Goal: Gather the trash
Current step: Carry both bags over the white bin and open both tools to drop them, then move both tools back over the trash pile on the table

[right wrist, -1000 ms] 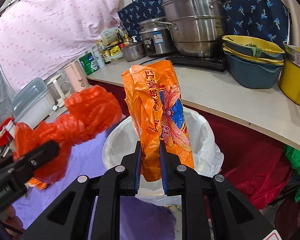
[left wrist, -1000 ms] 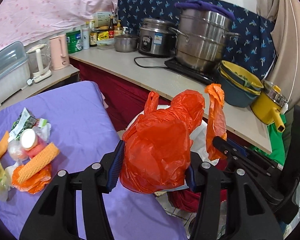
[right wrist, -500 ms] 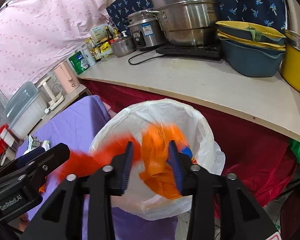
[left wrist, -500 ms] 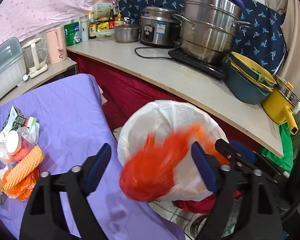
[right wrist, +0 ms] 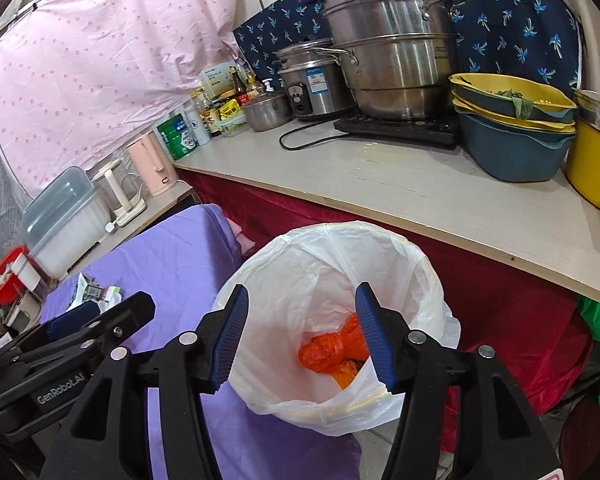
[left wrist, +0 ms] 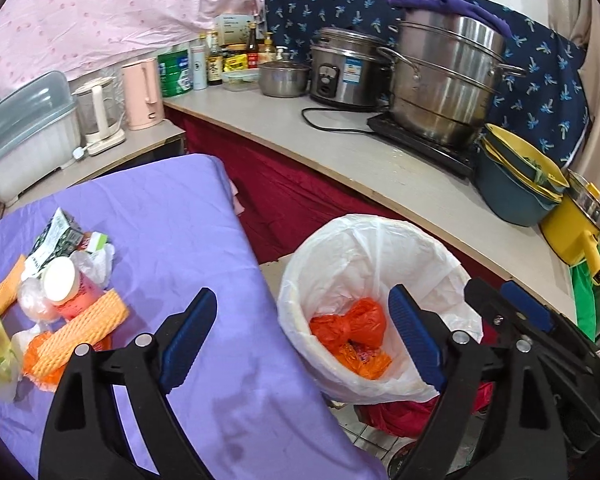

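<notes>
Far left on the purple table (left wrist: 188,216): leftover trash pile (left wrist: 56,304) — two orange foam net sleeves, a pink jar with white lid, crumpled wrappers, a green-labelled bottle at the edge. All of it sits well left of the bin.

Left gripper (left wrist: 300,336): jaws opening, nothing between them, pads clear of everything. It hangs over the table edge, right finger over the bin rim.

Bin (left wrist: 364,240) with white liner stands on the floor just beside the table, in front of the red-skirted counter (right wrist: 440,200). Inside, at the bottom: orange plastic bag (left wrist: 352,324), knotted, lying on an orange printed wrapper (left wrist: 364,358). Both are loose in the liner, touching no gripper.

Right gripper (right wrist: 300,332): jaws opening, empty, hanging directly above the bin mouth and pointing down into it. The orange bag shows between its fingers from this view, but lies well below them.

Counter behind, left to right: pink kettle (left wrist: 142,94), bottles, rice cooker (left wrist: 346,68), stacked steel steamer (left wrist: 444,80), blue and yellow basins (right wrist: 512,132), yellow pot (right wrist: 592,164).
</notes>
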`<state>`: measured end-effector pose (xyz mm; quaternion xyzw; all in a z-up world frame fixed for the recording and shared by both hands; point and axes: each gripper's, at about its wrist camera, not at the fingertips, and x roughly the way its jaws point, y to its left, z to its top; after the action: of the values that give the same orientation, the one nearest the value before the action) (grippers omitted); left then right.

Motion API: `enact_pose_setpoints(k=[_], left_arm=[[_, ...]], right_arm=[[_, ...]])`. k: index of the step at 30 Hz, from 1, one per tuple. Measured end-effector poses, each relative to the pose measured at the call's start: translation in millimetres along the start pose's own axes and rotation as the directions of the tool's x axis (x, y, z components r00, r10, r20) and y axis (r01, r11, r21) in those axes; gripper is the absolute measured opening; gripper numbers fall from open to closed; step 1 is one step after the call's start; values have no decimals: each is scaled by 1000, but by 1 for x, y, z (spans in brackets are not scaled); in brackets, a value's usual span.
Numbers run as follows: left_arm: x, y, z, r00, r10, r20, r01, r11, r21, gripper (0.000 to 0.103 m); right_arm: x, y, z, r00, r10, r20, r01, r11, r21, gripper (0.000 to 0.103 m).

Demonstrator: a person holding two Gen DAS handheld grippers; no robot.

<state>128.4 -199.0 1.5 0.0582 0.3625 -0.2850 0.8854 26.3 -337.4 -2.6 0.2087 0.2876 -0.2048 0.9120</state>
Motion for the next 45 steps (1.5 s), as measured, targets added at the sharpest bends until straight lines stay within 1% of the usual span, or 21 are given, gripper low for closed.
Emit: enact_pose_setpoints(k=[12, 15, 18, 24, 30, 32, 35, 42, 45], left_arm=[[-28, 42, -4, 997, 67, 35, -65, 996, -68, 84], [-36, 58, -8, 995, 87, 39, -83, 992, -95, 84], [-44, 74, -10, 994, 104, 42, -98, 987, -125, 84], [-64, 116, -20, 984, 171, 46, -159, 968, -194, 84], [-86, 164, -34, 964, 263, 38, -243, 932, -267, 84], [-96, 182, -40, 953, 300, 36, -277, 915, -294, 90], [-110, 208, -52, 937, 348, 40, -316, 889, -331, 91], [-131, 264, -78, 915, 403, -1, -367, 834, -413, 92], [-134, 281, -89, 911, 411, -22, -379, 816, -436, 92]], right_arm=[[-12, 41, -5, 998, 57, 4, -57, 997, -52, 58], [-15, 53, -7, 997, 74, 3, -73, 995, -67, 59], [-17, 66, -10, 996, 89, 0, -89, 993, -84, 60], [-19, 95, -18, 992, 126, -16, -127, 985, -117, 60], [-17, 130, -29, 985, 167, -45, -172, 974, -147, 61], [-14, 144, -35, 981, 186, -62, -194, 968, -160, 61], [-11, 163, -45, 974, 208, -87, -220, 960, -175, 61], [0, 202, -71, 959, 241, -150, -269, 942, -203, 61], [6, 217, -80, 953, 249, -175, -283, 936, -210, 61]])
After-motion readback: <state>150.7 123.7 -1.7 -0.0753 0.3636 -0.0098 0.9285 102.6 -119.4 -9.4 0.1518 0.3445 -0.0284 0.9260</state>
